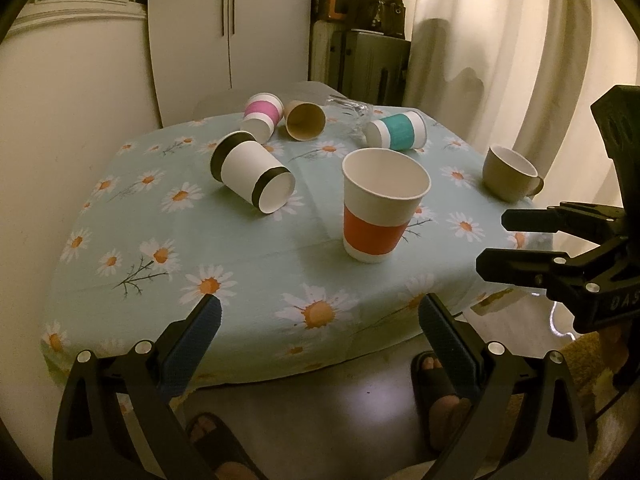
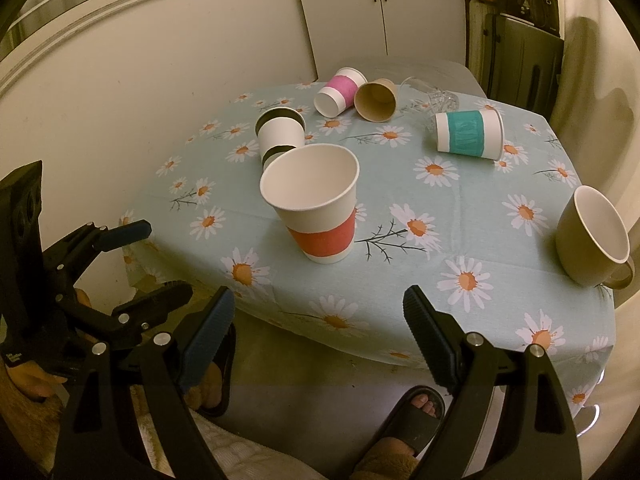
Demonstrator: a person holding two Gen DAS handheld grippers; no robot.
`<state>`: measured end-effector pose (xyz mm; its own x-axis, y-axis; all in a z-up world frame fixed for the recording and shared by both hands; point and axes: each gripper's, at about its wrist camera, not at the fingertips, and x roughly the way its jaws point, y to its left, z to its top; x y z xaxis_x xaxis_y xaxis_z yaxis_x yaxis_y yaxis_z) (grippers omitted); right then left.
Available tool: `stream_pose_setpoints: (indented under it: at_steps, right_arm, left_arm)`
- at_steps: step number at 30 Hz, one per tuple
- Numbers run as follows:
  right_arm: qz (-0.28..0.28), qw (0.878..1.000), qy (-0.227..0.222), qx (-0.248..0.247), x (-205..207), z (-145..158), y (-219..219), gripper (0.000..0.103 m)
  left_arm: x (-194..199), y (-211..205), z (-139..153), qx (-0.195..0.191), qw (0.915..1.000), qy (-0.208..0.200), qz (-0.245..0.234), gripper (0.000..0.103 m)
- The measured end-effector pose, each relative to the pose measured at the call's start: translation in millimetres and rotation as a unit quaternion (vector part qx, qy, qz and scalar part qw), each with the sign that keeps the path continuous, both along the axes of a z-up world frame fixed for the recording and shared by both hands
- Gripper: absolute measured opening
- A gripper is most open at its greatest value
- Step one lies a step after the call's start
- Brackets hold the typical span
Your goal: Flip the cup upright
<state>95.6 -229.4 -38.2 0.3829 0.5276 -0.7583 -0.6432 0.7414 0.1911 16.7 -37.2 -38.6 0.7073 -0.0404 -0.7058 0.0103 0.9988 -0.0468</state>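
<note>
The orange-banded cup (image 1: 378, 204) stood upright near the table's near edge, while the black-banded cup (image 1: 250, 174), pink cup (image 1: 262, 116), brown cup (image 1: 304, 120) and teal cup (image 1: 398, 131) lay on their sides farther back. Both the left gripper (image 1: 320, 332) and the right gripper (image 2: 316, 320) hung released, holding nothing, short of the tablecloth (image 1: 240, 264). Reaching past the upright cup risked toppling it (paper looks light), and any tipped cup could roll off if nudged.
</note>
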Motion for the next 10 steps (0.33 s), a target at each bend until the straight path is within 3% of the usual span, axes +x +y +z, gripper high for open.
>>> stream_pose_setpoints:
  at_steps: [10]
  right_arm:
    - [-0.001, 1.0, -0.001, 0.0, -0.3, -0.1, 0.2, 0.085]
  left_arm:
    - [0.5, 0.3, 0.3, -0.004, 1.0, 0.002, 0.005, 0.096]
